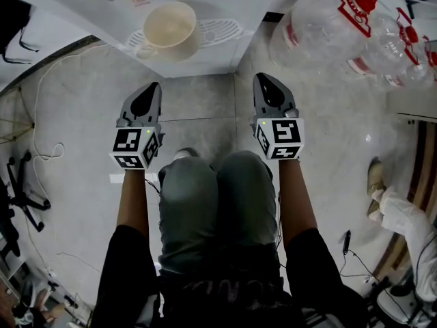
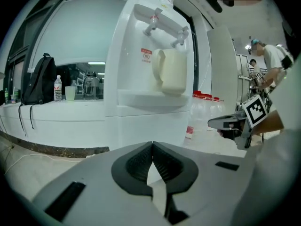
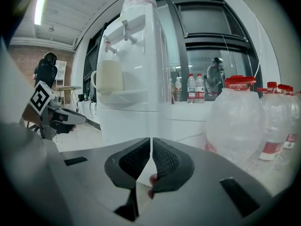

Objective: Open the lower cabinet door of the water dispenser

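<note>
The white water dispenser (image 1: 205,19) stands ahead of me, with a cream cup (image 1: 168,24) on its drip tray. Its plain white lower cabinet front (image 2: 146,126) fills the middle of the left gripper view and shows as the lower cabinet front (image 3: 127,121) in the right gripper view; the door is closed. My left gripper (image 1: 151,87) and right gripper (image 1: 263,78) hang side by side in front of the dispenser, apart from it. Both are shut with nothing between the pads: left gripper (image 2: 152,145), right gripper (image 3: 151,140).
Several large clear water bottles (image 1: 328,26) with red caps stand to the right of the dispenser, close to my right gripper. A low white ledge (image 2: 51,117) runs off to the left. A cable (image 1: 41,149) lies on the floor at left. My knees (image 1: 218,183) sit between my arms.
</note>
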A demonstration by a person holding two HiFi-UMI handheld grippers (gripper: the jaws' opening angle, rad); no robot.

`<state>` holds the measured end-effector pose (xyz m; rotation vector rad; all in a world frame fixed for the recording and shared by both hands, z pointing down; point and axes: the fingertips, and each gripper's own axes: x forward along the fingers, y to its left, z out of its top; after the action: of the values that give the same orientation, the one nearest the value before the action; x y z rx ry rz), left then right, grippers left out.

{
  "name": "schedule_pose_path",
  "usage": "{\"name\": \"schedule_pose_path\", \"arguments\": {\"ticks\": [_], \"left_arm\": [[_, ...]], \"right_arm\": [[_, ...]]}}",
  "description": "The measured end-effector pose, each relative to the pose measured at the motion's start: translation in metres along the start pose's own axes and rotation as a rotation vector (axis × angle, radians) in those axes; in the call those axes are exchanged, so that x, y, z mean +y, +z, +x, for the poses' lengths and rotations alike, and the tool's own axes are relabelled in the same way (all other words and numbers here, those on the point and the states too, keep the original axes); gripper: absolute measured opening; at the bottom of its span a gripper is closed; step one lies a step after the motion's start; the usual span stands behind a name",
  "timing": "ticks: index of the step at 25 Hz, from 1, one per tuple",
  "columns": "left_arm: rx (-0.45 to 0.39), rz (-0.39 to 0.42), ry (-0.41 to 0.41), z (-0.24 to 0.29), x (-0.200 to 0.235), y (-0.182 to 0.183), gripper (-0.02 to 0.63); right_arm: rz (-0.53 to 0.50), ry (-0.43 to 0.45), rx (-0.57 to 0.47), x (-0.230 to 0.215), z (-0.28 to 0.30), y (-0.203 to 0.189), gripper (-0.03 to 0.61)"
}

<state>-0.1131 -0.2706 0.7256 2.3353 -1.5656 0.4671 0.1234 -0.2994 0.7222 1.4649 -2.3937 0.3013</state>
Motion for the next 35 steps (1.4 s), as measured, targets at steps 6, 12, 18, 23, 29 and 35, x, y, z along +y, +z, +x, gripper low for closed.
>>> {"name": "schedule_pose_path", "arguments": {"ticks": [6, 12, 18, 23, 29, 35], "left_arm": [[-0.003, 0.029, -0.009, 0.022, 0.002, -0.014, 0.012], [0.007, 0.046, -0.012, 0.03, 0.01, -0.032, 0.012], [0.024, 0.036, -0.016, 0.036, 0.017, -0.051, 0.012], [0.041, 0.06, -0.045, 0.039, 0.012, -0.059, 0.012], [0.053, 0.05, -0.047, 0.037, 0.015, -0.07, 0.012], [0.058, 0.046, -0.042, 0.032, 0.019, -0.074, 0.012]], "right_arm": [[0.018, 0.024, -0.015, -0.006, 0.023, -0.015, 0.07], [0.029, 0.078, -0.008, -0.007, 0.047, -0.027, 0.149], [0.029, 0.122, 0.002, -0.002, 0.067, -0.036, 0.226], [0.019, 0.154, 0.012, -0.002, 0.089, -0.034, 0.262], [0.004, 0.172, 0.016, -0.002, 0.107, -0.027, 0.267], [-0.024, 0.198, 0.021, 0.003, 0.114, -0.024, 0.265]]}}
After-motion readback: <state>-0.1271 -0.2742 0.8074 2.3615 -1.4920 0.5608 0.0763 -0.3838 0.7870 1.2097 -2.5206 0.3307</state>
